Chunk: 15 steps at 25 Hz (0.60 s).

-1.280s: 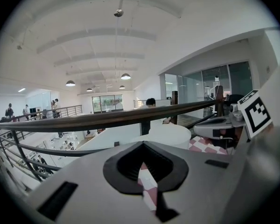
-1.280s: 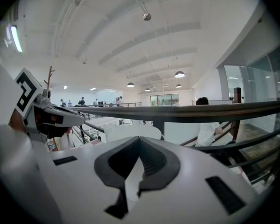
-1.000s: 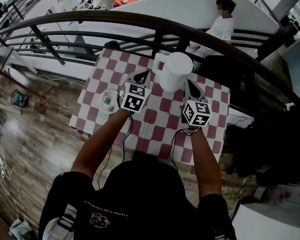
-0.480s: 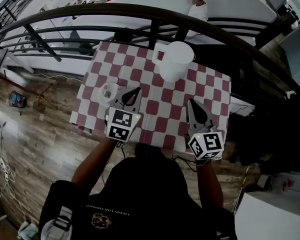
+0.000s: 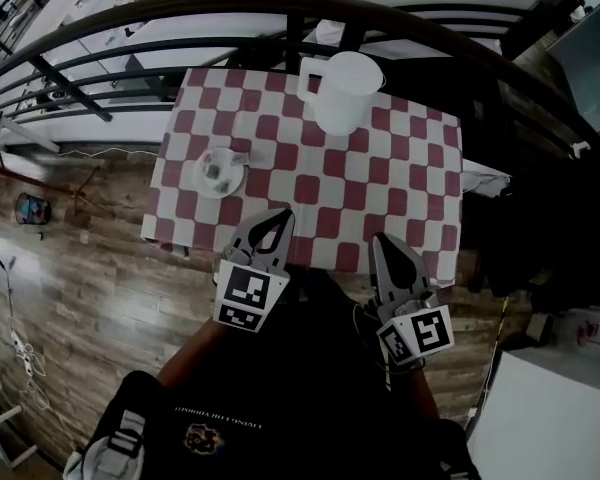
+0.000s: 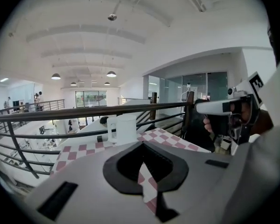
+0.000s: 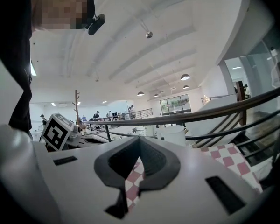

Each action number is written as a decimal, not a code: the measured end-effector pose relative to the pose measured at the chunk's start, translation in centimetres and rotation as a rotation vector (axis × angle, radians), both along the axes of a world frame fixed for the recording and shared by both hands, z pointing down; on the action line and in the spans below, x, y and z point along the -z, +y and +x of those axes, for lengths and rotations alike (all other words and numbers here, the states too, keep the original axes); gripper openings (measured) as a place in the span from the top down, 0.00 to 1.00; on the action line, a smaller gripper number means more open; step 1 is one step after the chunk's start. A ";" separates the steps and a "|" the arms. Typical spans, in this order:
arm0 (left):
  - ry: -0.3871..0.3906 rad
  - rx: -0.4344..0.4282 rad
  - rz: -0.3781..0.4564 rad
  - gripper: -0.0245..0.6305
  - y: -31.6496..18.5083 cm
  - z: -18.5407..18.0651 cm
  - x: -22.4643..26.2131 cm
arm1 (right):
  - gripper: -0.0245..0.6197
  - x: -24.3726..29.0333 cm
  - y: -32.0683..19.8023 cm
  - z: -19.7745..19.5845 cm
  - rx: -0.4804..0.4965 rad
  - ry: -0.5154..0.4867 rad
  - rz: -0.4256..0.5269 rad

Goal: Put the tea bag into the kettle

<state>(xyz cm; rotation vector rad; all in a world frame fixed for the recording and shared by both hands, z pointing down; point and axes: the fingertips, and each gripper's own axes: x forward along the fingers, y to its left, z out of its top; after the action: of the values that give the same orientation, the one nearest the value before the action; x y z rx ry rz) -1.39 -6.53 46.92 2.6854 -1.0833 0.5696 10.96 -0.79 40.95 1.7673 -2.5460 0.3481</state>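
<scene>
Left claw [image 5: 278, 216], right claw [image 5: 384, 239]: my two, both shut, nothing held, at the near edge of the table [image 5: 405, 183].
Kettle [image 5: 345, 90]: stood upright at the far edge, inside unseen.
Saucer [image 5: 220, 173]: bore a small item, possibly the tea bag. Whether the bag was in the kettle I could not tell.

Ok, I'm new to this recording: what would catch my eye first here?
The red-and-white checked table stands out, with a tall white kettle at its far edge. Left of centre lies a small saucer with what looks like the tea bag; the left gripper and right gripper hang shut over the near edge.
</scene>
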 end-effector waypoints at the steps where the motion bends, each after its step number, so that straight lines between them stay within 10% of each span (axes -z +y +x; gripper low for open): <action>1: -0.003 -0.014 0.005 0.96 0.5 0.1 0.3 | 0.94 0.3 0.6 -0.3 0.003 -0.004 0.003; 15: 0.002 -0.029 0.046 0.96 3.9 0.9 2.4 | 0.94 2.7 4.2 0.0 -0.001 -0.003 0.065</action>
<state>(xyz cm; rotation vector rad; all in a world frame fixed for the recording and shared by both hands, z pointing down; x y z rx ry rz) -0.49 -2.66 44.50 2.7448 -1.0707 0.5532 10.94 3.37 38.24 1.7901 -2.5878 0.2712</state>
